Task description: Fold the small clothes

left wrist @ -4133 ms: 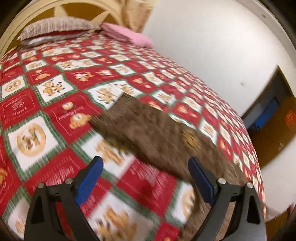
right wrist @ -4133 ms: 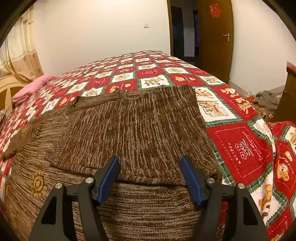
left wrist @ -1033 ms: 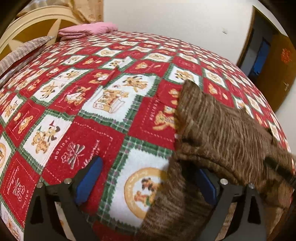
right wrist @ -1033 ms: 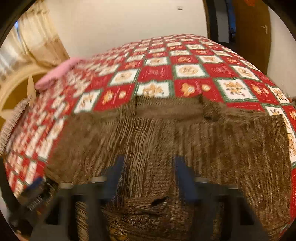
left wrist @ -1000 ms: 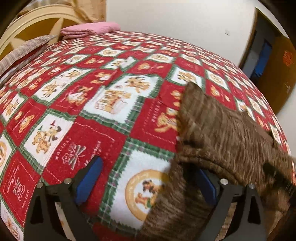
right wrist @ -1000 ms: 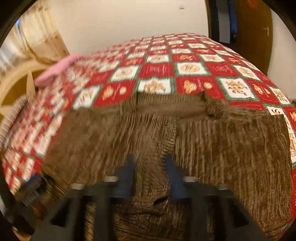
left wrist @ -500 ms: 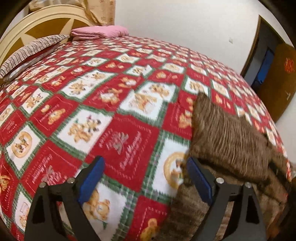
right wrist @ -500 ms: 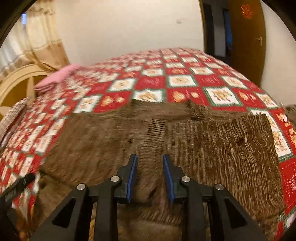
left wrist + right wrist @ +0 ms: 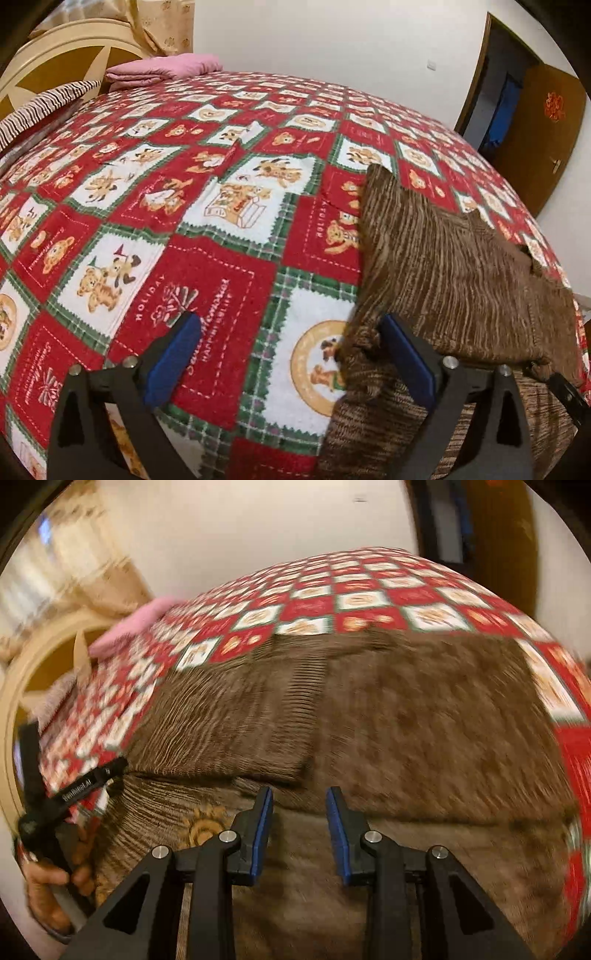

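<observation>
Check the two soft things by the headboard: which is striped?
The pillow, with brown-and-white stripes, at the left edge of the left wrist view. The other, a folded blanket further back, is plain pink.

Count: 1 brown knit sweater (image 9: 454,266) w/ 2 sleeves folded over the body, 1 sun patch (image 9: 205,825) on it. 1 bedspread (image 9: 207,236), red/white check w/ bears. 1 pink folded blanket (image 9: 162,68), 1 striped pillow (image 9: 40,107), 1 headboard (image 9: 55,62). 1 door (image 9: 543,129), approx 1 curtain (image 9: 162,26). 2 grippers: left gripper (image 9: 291,360), right gripper (image 9: 299,829). 1 hand (image 9: 55,882) seen.
</observation>
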